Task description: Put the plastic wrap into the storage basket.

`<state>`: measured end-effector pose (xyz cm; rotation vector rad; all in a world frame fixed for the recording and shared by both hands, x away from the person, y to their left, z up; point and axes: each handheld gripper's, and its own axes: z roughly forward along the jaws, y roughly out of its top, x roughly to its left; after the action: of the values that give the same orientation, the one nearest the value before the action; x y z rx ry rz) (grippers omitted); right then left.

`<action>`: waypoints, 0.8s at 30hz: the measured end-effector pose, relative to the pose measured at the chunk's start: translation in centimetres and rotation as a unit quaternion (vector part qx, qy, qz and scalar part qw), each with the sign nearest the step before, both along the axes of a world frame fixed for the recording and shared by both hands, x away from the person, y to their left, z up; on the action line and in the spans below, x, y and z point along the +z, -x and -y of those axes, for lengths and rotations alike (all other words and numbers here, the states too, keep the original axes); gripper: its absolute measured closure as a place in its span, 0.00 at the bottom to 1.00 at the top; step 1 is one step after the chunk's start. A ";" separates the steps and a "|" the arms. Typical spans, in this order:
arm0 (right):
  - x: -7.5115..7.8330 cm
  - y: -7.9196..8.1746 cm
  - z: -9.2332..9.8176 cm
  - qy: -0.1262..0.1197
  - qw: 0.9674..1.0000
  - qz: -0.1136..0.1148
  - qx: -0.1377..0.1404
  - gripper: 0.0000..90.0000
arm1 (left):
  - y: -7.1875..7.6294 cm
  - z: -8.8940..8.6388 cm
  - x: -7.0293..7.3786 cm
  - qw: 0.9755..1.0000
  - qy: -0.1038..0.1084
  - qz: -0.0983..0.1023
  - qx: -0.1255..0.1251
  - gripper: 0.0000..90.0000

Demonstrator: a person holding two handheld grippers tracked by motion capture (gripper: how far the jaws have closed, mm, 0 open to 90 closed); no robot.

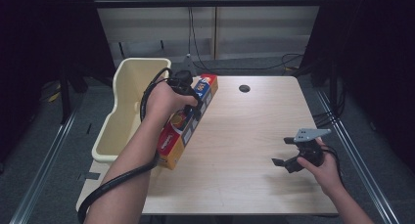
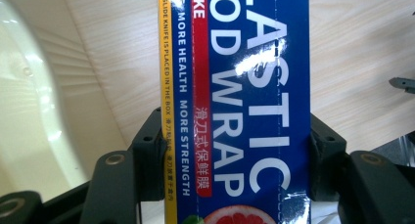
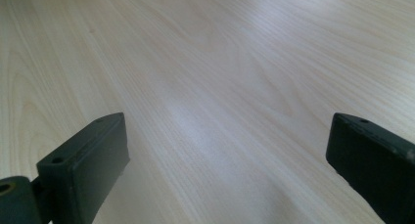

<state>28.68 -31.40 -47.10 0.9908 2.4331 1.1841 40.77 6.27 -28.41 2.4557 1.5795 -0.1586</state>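
Note:
A long blue, red and orange box of plastic food wrap (image 1: 188, 121) lies slanted along the left part of the wooden table. My left gripper (image 1: 192, 111) is shut on its middle, one jaw on each long side. In the left gripper view the box (image 2: 244, 106) runs up between the two black pads (image 2: 149, 150), which press on its edges. My right gripper (image 1: 285, 155) stands open over the right front of the table, nothing between its jaws. The right gripper view looks along its spread fingers (image 3: 83, 160) onto bare wood.
A cream plastic bin (image 1: 128, 106) stands just off the table's left edge, beside the box. A dark round hole (image 1: 244, 88) marks the far middle of the tabletop (image 1: 254, 131). Cables trail from both grippers.

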 end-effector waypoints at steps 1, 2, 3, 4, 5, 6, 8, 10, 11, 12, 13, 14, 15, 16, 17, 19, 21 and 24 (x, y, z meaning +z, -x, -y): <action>0.0 0.0 0.0 -0.002 1.000 0.000 0.001 0.03 | -0.1 -0.1 0.2 1.000 -0.003 0.002 0.003 0.45; 0.0 0.0 0.0 -0.002 1.000 0.000 0.001 0.03 | -0.1 -0.1 0.2 1.000 -0.003 0.002 0.003 0.46; 0.0 0.0 0.0 -0.002 1.000 0.000 0.002 0.02 | -0.1 -0.3 0.3 1.000 -0.001 0.004 0.004 0.46; 0.0 0.0 0.0 0.000 1.000 0.000 0.002 0.02 | -0.2 -0.4 0.4 1.000 0.003 0.002 0.006 0.45; 0.0 0.0 0.0 -0.001 1.000 0.000 0.002 0.02 | -0.3 -0.6 0.6 1.000 0.001 0.004 0.008 0.45; 0.0 0.0 0.0 -0.001 1.000 0.000 0.002 0.02 | -0.3 -0.6 0.6 1.000 0.001 0.004 0.008 0.45; 0.0 0.0 0.0 -0.001 1.000 0.000 0.005 0.03 | -0.4 -0.8 0.8 1.000 -0.002 0.006 0.012 0.45; 0.0 0.0 0.0 -0.001 1.000 0.000 0.004 0.02 | -0.5 -1.0 1.0 1.000 0.000 0.006 0.013 0.45; 0.0 0.0 0.0 -0.001 1.000 0.000 0.004 0.02 | -0.5 -1.1 1.2 1.000 -0.001 0.005 0.013 0.45; 0.0 0.0 0.0 -0.002 1.000 0.000 0.003 0.02 | -0.5 -1.2 1.3 1.000 0.003 0.007 0.019 0.45; 0.0 0.0 0.0 -0.001 1.000 0.001 0.001 0.02 | -0.6 -1.4 1.6 1.000 0.002 0.006 0.023 0.46; 0.0 0.0 0.0 -0.001 1.000 0.001 0.001 0.02 | -0.6 -1.4 1.6 1.000 0.002 0.006 0.023 0.46; 0.0 0.0 0.0 -0.001 1.000 0.001 0.001 0.03 | -0.7 -1.7 1.9 1.000 0.006 0.006 0.030 0.45; 0.0 0.0 0.0 -0.001 1.000 0.001 0.001 0.03 | -0.7 -1.7 1.9 1.000 0.006 0.006 0.030 0.45; 0.0 0.0 0.0 -0.001 1.000 0.001 0.001 0.02 | -0.7 -1.8 2.0 0.999 0.006 0.007 0.031 0.45; 0.0 0.0 0.0 0.000 1.000 0.001 0.001 0.02 | -0.8 -2.3 2.5 0.999 0.005 0.011 0.039 0.46; 0.0 0.0 0.0 -0.001 1.000 0.000 0.004 0.03 | -0.9 -2.6 2.8 0.999 0.006 0.013 0.047 0.46; 0.0 0.0 -0.1 -0.001 1.000 0.000 0.005 0.03 | -1.0 -3.0 3.3 0.998 0.004 0.015 0.055 0.45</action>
<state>28.72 -31.34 -47.11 0.9800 2.4394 1.1896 41.73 9.25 -25.16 2.3466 1.6933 -0.1100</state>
